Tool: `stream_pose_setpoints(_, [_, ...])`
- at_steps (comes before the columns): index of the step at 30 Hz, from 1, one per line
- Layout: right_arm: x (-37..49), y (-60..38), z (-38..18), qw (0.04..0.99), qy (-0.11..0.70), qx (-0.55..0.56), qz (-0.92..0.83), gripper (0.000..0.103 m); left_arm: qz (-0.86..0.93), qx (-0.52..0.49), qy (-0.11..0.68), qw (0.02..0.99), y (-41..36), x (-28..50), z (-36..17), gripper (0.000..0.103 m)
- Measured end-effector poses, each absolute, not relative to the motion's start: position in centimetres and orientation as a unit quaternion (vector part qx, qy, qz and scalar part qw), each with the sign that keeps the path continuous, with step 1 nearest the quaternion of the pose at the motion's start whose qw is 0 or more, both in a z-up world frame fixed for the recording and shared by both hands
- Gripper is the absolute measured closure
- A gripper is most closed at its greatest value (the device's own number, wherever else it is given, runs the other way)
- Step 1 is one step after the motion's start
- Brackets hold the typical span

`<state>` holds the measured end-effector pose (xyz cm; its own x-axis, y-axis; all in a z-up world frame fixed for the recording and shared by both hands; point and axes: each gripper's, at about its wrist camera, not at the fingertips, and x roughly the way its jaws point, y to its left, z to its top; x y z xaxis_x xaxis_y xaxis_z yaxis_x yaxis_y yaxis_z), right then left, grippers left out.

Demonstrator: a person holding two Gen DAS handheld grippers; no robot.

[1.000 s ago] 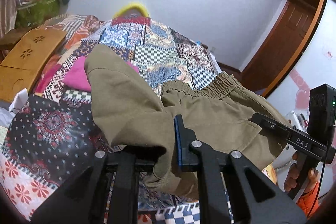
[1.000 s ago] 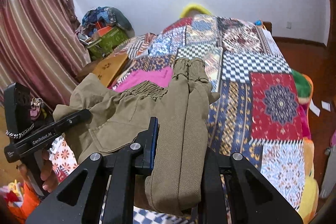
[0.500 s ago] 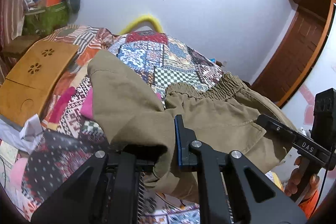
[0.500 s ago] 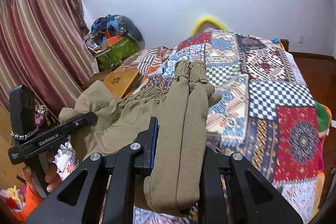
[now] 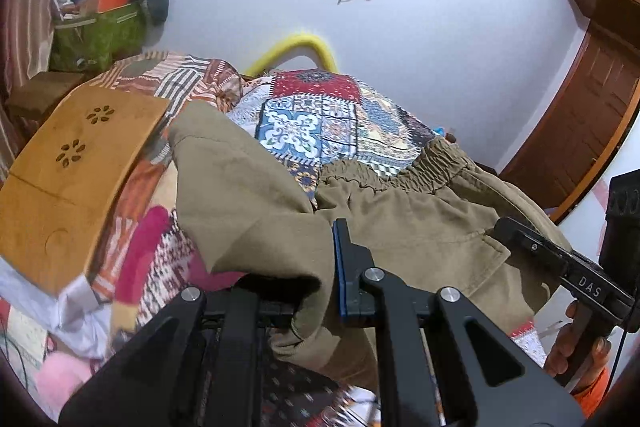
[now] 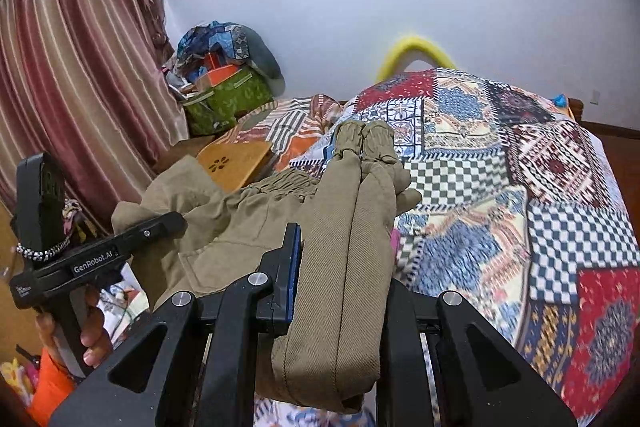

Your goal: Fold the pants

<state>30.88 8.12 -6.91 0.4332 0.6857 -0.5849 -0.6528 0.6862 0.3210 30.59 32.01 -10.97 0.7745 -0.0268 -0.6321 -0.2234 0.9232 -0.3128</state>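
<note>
Both claws, left claw (image 5: 316, 267) and right claw (image 6: 340, 267), clamping pants (image 6: 352, 227); legs doubled, cuffs at 12 o'clock; laying on bed (image 6: 560, 187) remaining.

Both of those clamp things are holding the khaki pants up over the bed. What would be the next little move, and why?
Probably lower both grippers together and lay the pants flat on the patchwork bedspread. The left gripper pinches the waist end and the right gripper clamps both legs side by side, so the cloth hangs bunched between them; it likely needs a flat surface before a neat fold.
</note>
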Motion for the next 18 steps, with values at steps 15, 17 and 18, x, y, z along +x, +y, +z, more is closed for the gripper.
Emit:
stream_pose_setpoints(15, [35.4, 13.9, -12.1, 0.862, 0.355, 0.001, 0.361, 0.089, 0.070, -0.202, 0.374, 0.903, 38.3, 40.0, -18.7, 0.091])
stream_pose_setpoints(17, [36.0, 14.5, -13.7, 0.860, 0.371, -0.010, 0.350, 0.089, 0.077, -0.210, 0.399, 0.889, 38.8, 41.0, -20.7, 0.091])
stream_pose_setpoints(18, [36.2, 14.7, -14.5, 0.857, 0.380, -0.014, 0.348, 0.089, 0.083, -0.212, 0.412, 0.882, 39.0, 41.3, -21.8, 0.091])
